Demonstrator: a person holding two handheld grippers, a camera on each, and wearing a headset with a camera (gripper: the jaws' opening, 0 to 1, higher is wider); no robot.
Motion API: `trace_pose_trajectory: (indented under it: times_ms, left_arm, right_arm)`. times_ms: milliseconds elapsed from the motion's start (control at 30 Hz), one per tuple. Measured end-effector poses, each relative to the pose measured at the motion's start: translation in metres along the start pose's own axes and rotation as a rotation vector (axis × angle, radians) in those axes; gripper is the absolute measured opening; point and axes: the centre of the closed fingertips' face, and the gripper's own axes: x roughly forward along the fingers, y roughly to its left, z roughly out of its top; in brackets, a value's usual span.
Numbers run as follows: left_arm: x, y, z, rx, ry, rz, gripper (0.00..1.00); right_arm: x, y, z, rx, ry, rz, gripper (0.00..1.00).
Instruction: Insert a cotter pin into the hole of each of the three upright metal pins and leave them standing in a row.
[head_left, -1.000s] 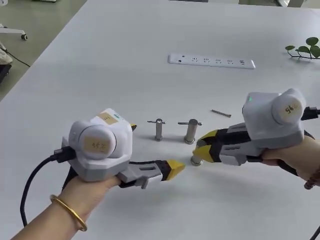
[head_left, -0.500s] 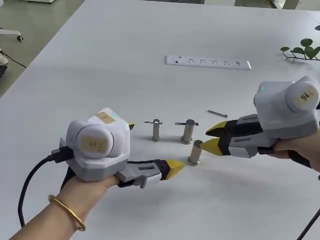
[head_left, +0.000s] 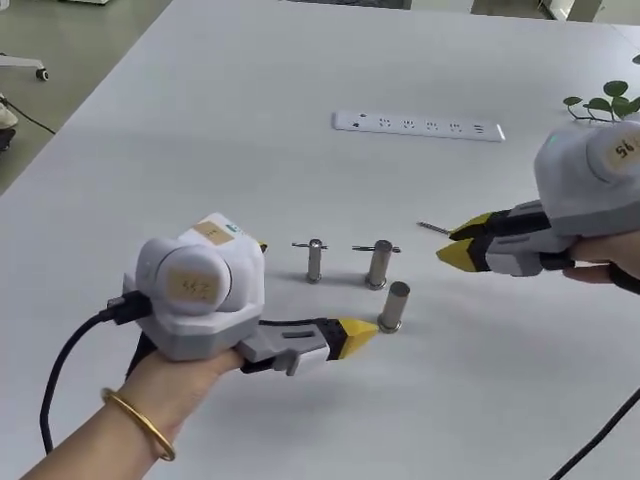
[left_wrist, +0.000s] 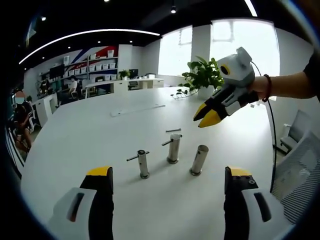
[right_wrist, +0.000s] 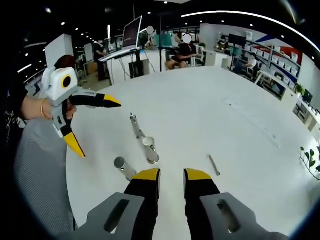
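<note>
Three upright metal pins stand on the white table. The left pin (head_left: 314, 260) and the middle pin (head_left: 379, 263) each carry a cotter pin through the top. The third pin (head_left: 393, 306) stands slightly nearer, bare, out of line with the others. A loose cotter pin (head_left: 432, 229) lies flat behind them. My left gripper (head_left: 310, 290) is open wide, its jaws framing the pins (left_wrist: 173, 148) from the near side. My right gripper (head_left: 458, 242) hovers right of the pins, slightly open, holding nothing, with the loose cotter pin (right_wrist: 214, 165) just ahead of it.
A white power strip (head_left: 418, 125) lies farther back on the table (head_left: 200, 120). A green plant (head_left: 605, 100) sits at the far right edge. A cable trails from the left gripper toward the near left.
The right gripper has let go of the third pin and drawn back up and to the right. That pin now stands free. The left gripper has barely moved.
</note>
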Motion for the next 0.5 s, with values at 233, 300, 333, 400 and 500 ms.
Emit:
trace_pose_trajectory:
  times_ms: [233,300,333,400,500]
  left_arm:
    - [0.0,-0.001,0.0,0.005,0.002,-0.003,0.96]
    - [0.0,-0.002,0.001,-0.001,-0.003,-0.006,0.98]
    - [0.0,-0.002,0.0,0.0,-0.001,-0.006,0.98]
    - [0.001,-0.001,-0.001,0.003,0.007,-0.003,0.99]
    - [0.001,-0.002,0.0,-0.008,0.001,-0.007,0.99]
  right_arm:
    - [0.013,-0.029,-0.006,0.0,0.065,-0.053,0.12]
    - [0.019,-0.042,-0.005,0.01,0.073,-0.057,0.12]
    - [0.022,-0.046,-0.005,0.012,0.079,-0.06,0.12]
    - [0.025,-0.053,-0.008,0.008,0.1,-0.07,0.11]
    - [0.033,-0.063,-0.011,-0.008,0.128,-0.082,0.11]
